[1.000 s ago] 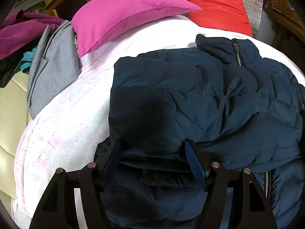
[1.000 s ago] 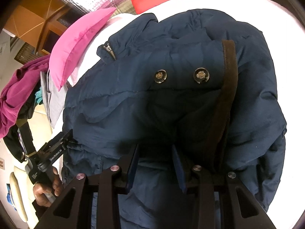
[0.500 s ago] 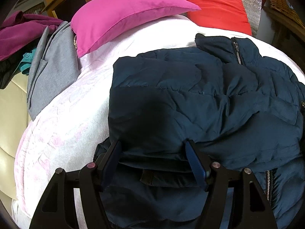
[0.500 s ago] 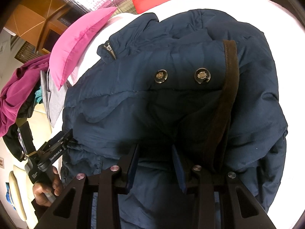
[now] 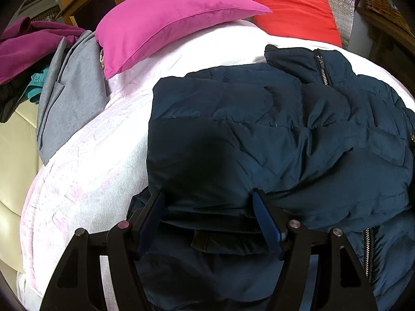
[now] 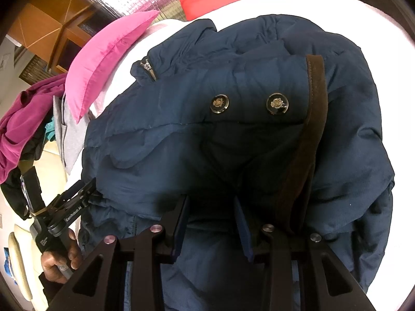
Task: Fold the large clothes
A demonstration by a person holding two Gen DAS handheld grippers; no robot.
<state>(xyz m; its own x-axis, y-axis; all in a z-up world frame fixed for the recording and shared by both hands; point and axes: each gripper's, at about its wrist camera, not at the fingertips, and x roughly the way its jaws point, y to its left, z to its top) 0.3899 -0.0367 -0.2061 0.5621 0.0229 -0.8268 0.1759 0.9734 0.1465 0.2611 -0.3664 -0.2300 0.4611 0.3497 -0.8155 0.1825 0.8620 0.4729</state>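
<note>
**Jacket half folded on the bed, both grippers at its near edge**

While the navy jacket [image 5: 272, 134] lies across the middle of the white bedspread [image 5: 85, 171], collar toward the far edge where the pink pillow [image 5: 166, 23] and red cushion [image 5: 293, 5] rest, its sleeves are laid over the body. The left gripper [image 5: 207, 215] is spread wide, a thick fold of jacket lying between its fingers, not pinched. The right gripper [image 6: 211, 223] is parted too, over the dark fabric beside the brown trim [image 6: 308, 140] and two buttons [image 6: 220, 103]; nothing is held. For the next fold to be done well, all layers at the near hem are best gathered in both grippers, at matching points, and carried evenly toward the collar so the padding is not bunched and trapped air is pressed out.
</note>
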